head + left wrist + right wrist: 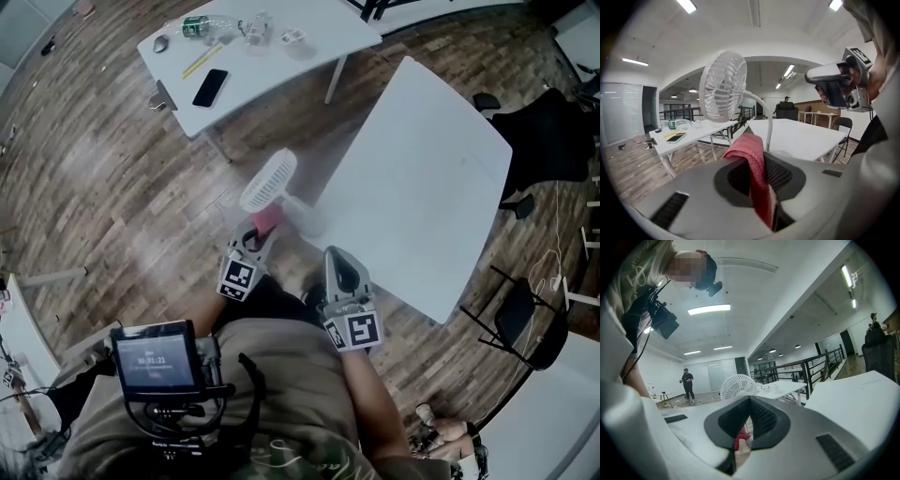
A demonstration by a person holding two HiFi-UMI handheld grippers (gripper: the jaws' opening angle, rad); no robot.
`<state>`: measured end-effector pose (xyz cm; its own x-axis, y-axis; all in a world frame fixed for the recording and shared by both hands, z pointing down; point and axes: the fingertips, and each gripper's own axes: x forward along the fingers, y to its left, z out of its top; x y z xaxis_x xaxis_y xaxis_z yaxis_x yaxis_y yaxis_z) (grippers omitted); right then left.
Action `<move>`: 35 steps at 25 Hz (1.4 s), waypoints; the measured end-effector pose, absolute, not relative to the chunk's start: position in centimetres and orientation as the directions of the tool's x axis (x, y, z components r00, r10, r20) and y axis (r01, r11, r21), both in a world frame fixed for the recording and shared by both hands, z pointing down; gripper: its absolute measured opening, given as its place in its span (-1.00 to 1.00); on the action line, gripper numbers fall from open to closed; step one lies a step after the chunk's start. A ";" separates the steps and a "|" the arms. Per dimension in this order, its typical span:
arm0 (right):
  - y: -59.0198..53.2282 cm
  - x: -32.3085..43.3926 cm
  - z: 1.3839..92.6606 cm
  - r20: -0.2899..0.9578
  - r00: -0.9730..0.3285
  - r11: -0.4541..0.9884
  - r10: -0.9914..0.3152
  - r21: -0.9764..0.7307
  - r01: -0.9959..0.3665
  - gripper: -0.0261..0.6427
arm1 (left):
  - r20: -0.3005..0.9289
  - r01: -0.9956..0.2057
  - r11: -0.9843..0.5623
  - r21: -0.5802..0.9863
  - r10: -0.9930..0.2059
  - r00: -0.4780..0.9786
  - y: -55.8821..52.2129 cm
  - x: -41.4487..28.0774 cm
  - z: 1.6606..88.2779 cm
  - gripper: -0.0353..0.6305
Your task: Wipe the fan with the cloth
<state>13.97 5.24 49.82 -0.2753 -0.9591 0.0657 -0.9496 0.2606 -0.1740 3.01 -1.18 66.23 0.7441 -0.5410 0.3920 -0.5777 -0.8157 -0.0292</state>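
Cloth (752,159), pinched by our left gripper (759,174), sits short of the fan (723,86), right gripper (749,401) clenched empty; we judge the approach unfinished, grille contact next.

The fan (269,181) stands at the near table's (422,187) left corner. A phone (210,87) and pen (202,61) lie on the far table (277,70).

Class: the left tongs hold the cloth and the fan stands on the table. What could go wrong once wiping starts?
1. The fan stands on a thin stalk at the table's corner; a push might tip it off.
2. The right tongs are shut and empty, so nothing steadies it.
3. The cloth in the left tongs might catch on the fan.
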 end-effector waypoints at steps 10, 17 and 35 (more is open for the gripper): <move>4.7 9.4 51.0 0.167 -0.420 0.361 -0.892 -0.296 -0.884 -0.34 | 0.314 -0.482 -0.875 -0.053 -0.473 0.823 4.4 4.2 59.7 -0.65; 3.4 6.7 53.0 0.197 -0.516 0.441 -0.833 -0.327 -0.836 -0.23 | 0.285 -0.495 -0.869 0.000 -0.474 0.833 5.4 4.6 57.1 -0.65; 3.1 3.8 53.9 0.252 -0.624 0.573 -0.740 -0.251 -0.780 -0.75 | 0.309 -0.462 -0.887 -0.015 -0.444 0.841 5.0 4.8 57.2 -0.64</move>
<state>3.84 3.10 53.90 -0.6240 -0.7397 0.2519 -0.7803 0.5726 -0.2514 4.82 5.00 57.18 0.8413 -0.4436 0.3090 -0.4621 -0.8867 -0.0150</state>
